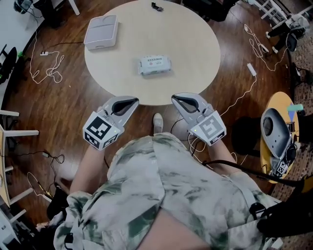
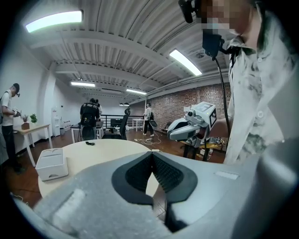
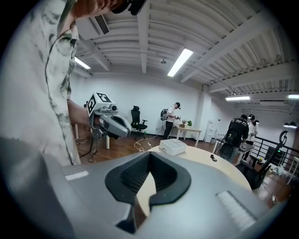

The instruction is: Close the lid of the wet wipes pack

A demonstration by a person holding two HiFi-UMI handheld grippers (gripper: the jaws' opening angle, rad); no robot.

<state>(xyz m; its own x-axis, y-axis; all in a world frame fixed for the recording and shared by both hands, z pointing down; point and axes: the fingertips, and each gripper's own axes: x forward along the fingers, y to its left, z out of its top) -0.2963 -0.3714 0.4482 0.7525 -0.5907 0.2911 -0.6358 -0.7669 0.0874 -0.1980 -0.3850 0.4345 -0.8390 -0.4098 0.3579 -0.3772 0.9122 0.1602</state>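
The wet wipes pack [image 1: 155,65], pale with a printed label, lies flat near the middle of the round table [image 1: 195,53]. I cannot tell how its lid stands from here. Neither gripper view shows the pack. My left gripper [image 1: 131,102] hovers just off the table's near edge, shut with nothing between its jaws [image 2: 152,154]. My right gripper [image 1: 177,99] hangs beside it at the same height, also shut and empty [image 3: 149,154]. Each gripper shows in the other's view: the right gripper [image 2: 192,126] and the left gripper [image 3: 110,122].
A white box [image 1: 101,31] sits at the table's far left, also seen as white box [image 2: 51,163] and white box [image 3: 173,147]. A small dark object [image 1: 157,7] lies at the far edge. Cables [image 1: 46,68] trail over the wooden floor. Several people stand in the room.
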